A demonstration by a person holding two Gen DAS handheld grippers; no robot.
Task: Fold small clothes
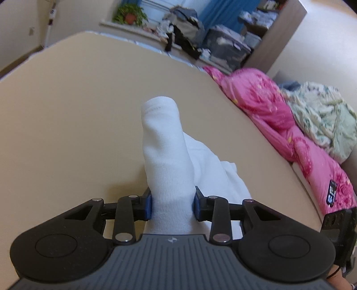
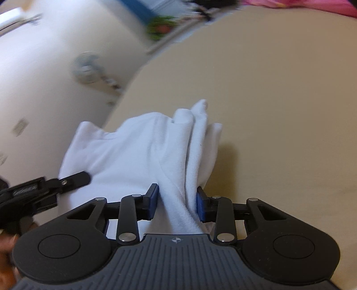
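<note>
A white sock (image 1: 162,142) stretches away over the beige table (image 1: 67,111), toe end far from me. My left gripper (image 1: 172,204) is shut on the sock near its cuff end. More white fabric (image 1: 214,169) lies bunched to its right. In the right wrist view my right gripper (image 2: 177,204) is shut on bunched white sock fabric (image 2: 142,147) just above the table (image 2: 279,111). The left gripper (image 2: 67,180) shows at that view's left edge, at the same fabric.
A pink floral quilt (image 1: 279,118) and a pale green patterned cloth (image 1: 323,116) lie along the table's right side. Shelves with bins and clothes (image 1: 223,44) and a potted plant (image 1: 130,14) stand beyond the far edge. The right wrist view is motion-blurred.
</note>
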